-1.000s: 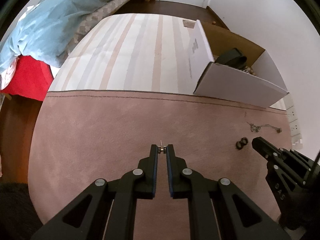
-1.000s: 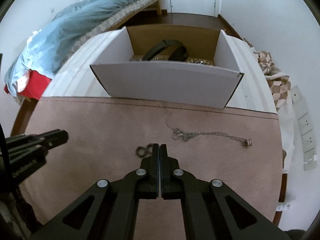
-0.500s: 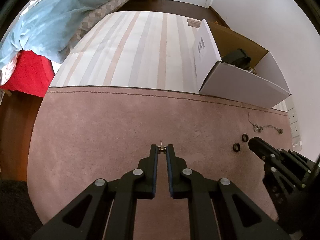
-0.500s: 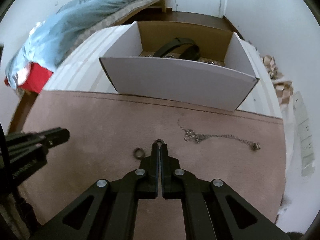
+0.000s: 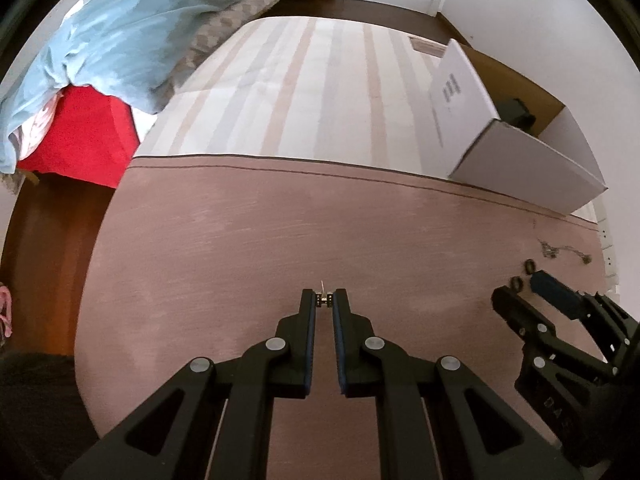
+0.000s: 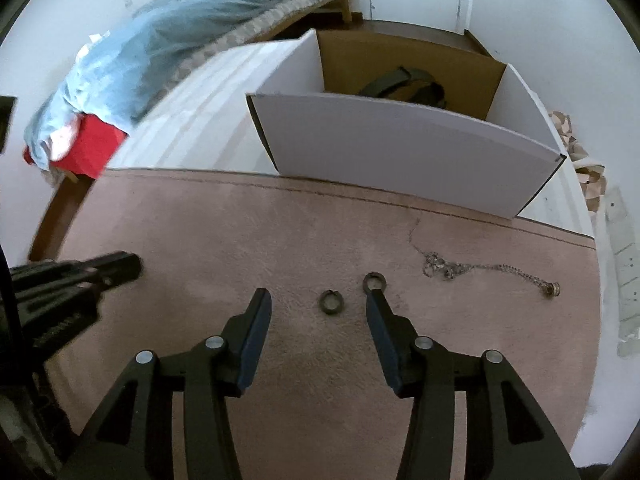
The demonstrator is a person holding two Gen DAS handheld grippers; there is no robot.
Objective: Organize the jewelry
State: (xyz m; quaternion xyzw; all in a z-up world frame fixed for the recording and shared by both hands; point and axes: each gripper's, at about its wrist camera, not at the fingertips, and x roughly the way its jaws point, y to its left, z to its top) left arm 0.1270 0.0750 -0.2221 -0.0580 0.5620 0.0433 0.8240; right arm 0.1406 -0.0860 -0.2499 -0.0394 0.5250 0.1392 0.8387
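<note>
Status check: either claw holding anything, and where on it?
Left claw pinches a tiny stud-like earring at its fingertips. Right claw, jaws just opening, holds nothing; two rings lie loose on the mat.

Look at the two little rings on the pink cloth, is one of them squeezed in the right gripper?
No. The right gripper is open, and both rings lie loose on the pink cloth.

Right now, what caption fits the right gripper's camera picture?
Open right gripper over two small rings on pink cloth, chain beside them.
</note>
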